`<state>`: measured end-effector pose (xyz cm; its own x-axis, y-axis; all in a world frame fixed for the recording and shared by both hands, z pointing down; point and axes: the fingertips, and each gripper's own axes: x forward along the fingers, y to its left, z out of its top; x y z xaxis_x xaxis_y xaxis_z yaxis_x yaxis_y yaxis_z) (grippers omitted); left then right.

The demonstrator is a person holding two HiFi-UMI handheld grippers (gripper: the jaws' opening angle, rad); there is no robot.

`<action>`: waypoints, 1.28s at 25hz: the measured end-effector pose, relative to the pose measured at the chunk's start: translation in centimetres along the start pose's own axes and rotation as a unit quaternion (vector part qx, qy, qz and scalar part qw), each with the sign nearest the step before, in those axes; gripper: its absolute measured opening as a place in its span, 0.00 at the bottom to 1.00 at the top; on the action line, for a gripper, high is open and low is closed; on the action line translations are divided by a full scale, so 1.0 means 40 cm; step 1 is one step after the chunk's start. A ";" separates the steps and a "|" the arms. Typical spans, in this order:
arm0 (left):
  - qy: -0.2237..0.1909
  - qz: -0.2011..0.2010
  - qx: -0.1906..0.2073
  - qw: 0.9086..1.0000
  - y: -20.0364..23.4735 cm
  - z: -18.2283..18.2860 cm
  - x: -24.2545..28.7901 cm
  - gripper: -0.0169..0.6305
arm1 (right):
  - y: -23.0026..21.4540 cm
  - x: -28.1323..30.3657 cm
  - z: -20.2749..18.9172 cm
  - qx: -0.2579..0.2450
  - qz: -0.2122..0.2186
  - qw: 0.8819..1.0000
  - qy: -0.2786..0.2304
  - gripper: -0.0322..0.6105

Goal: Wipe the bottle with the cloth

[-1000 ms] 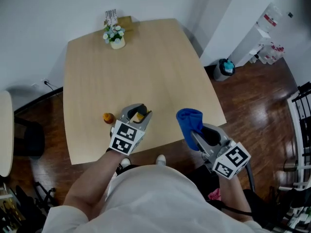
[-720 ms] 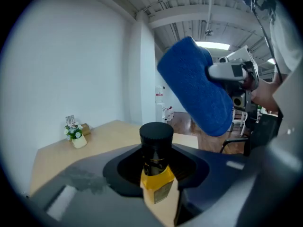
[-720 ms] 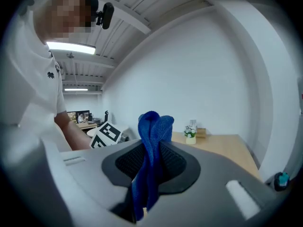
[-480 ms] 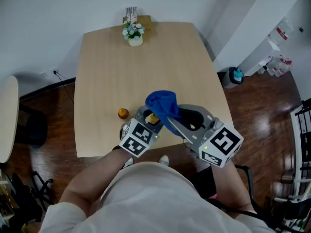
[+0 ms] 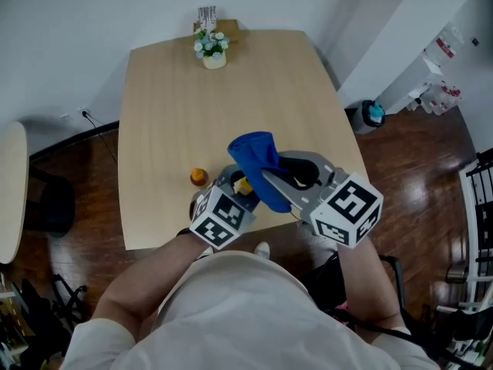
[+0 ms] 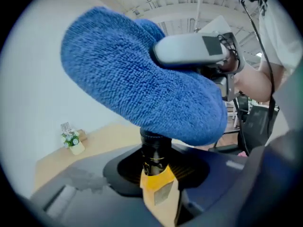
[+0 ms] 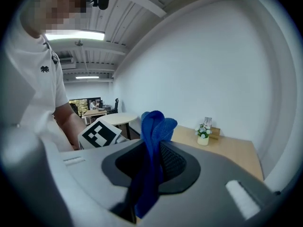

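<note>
My left gripper point(image 5: 235, 185) point(image 6: 156, 183) is shut on a small bottle point(image 6: 154, 167) with a yellow label and a dark neck; in the head view only a yellow bit of the bottle point(image 5: 243, 185) shows. My right gripper point(image 5: 269, 177) point(image 7: 149, 174) is shut on a blue cloth point(image 5: 258, 164) point(image 7: 152, 145). The cloth point(image 6: 142, 79) lies over the top of the bottle and hides its upper end. Both grippers are held close together above the near edge of the wooden table point(image 5: 169, 106).
A small orange thing point(image 5: 199, 177) lies on the table left of the grippers. A flower pot point(image 5: 212, 52) stands at the far edge. A round table point(image 5: 8, 191) and dark floor lie left, shelving at the right.
The right gripper has carried the cloth leftward from beside the table onto the bottle held by the left gripper. Over the last half second the cloth has shifted slightly on the bottle.
</note>
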<state>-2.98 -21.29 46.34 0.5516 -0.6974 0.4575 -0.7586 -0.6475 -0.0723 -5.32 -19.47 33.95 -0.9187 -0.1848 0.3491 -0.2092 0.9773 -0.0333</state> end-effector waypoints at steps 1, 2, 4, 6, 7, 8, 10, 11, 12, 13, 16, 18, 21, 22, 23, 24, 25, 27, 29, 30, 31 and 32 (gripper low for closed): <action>-0.001 -0.002 -0.001 1.000 0.002 0.002 -0.001 0.26 | -0.014 -0.008 -0.002 0.007 -0.007 1.000 -0.003 0.19; -0.002 -0.005 -0.002 1.000 0.004 0.005 -0.002 0.26 | -0.029 -0.015 -0.005 0.015 -0.014 1.000 -0.007 0.19; -0.005 -0.009 -0.002 1.000 0.010 0.016 -0.002 0.26 | -0.061 -0.033 -0.009 0.032 -0.029 0.999 -0.017 0.19; -0.013 -0.012 0.003 1.000 0.018 0.043 -0.006 0.26 | -0.093 -0.057 -0.011 0.044 -0.050 0.997 -0.028 0.19; -0.018 -0.013 0.003 1.000 0.024 0.058 -0.010 0.26 | -0.108 -0.073 -0.012 0.047 -0.064 0.996 -0.033 0.19; -0.022 -0.014 0.001 1.000 0.031 0.073 -0.014 0.26 | -0.120 -0.090 -0.013 0.051 -0.078 0.995 -0.040 0.19; -0.032 -0.015 -0.009 0.999 0.049 0.108 -0.022 0.26 | -0.135 -0.123 -0.006 0.067 -0.092 0.991 -0.067 0.19; -0.037 -0.017 -0.017 0.999 0.059 0.129 -0.026 0.26 | -0.138 -0.137 0.000 0.078 -0.093 0.989 -0.085 0.19; -0.043 -0.019 -0.028 0.999 0.070 0.151 -0.030 0.26 | -0.140 -0.147 0.006 0.089 -0.093 0.986 -0.104 0.19; -0.049 -0.021 -0.038 0.998 0.081 0.172 -0.034 0.26 | -0.141 -0.154 0.009 0.097 -0.094 0.984 -0.120 0.19; -0.060 -0.025 -0.058 0.996 0.107 0.230 -0.043 0.26 | -0.145 -0.157 0.001 0.115 -0.101 0.976 -0.153 0.19; -0.065 -0.022 -0.067 0.995 0.118 0.263 -0.048 0.26 | -0.149 -0.160 -0.007 0.130 -0.103 0.971 -0.175 0.19; -0.075 -0.016 -0.081 0.994 0.127 0.299 -0.052 0.26 | -0.158 -0.170 -0.040 0.154 -0.107 0.963 -0.194 0.18; -0.078 -0.015 -0.084 0.993 0.131 0.311 -0.051 0.26 | -0.161 -0.170 -0.059 0.159 -0.107 0.962 -0.192 0.18; -0.081 -0.015 -0.086 0.993 0.134 0.322 -0.050 0.26 | -0.163 -0.168 -0.078 0.162 -0.107 0.963 -0.188 0.18; -0.083 -0.015 -0.087 0.993 0.137 0.334 -0.050 0.26 | -0.164 -0.165 -0.097 0.165 -0.105 0.963 -0.183 0.18; -0.085 -0.015 -0.088 0.992 0.140 0.346 -0.050 0.26 | -0.166 -0.160 -0.117 0.167 -0.104 0.964 -0.177 0.18; -0.088 -0.014 -0.088 0.992 0.147 0.369 -0.053 0.26 | -0.174 -0.149 -0.160 0.172 -0.105 0.966 -0.162 0.18; -0.091 -0.012 -0.085 0.992 0.154 0.391 -0.056 0.26 | -0.184 -0.137 -0.208 0.177 -0.107 0.968 -0.142 0.18; -0.093 -0.011 -0.084 0.992 0.156 0.401 -0.059 0.26 | -0.190 -0.131 -0.232 0.179 -0.109 0.969 -0.131 0.18; -0.095 -0.010 -0.083 0.992 0.158 0.410 -0.062 0.26 | -0.196 -0.128 -0.257 0.180 -0.111 0.970 -0.119 0.18; -0.097 -0.009 -0.083 0.992 0.158 0.417 -0.064 0.26 | -0.200 -0.126 -0.281 0.181 -0.112 0.971 -0.108 0.18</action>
<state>-3.40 -28.72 29.91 0.6099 -0.7423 0.2775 -0.7855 -0.6126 0.0878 4.76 -25.18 42.98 -0.8767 -0.4451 0.1823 -0.4810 0.8161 -0.3203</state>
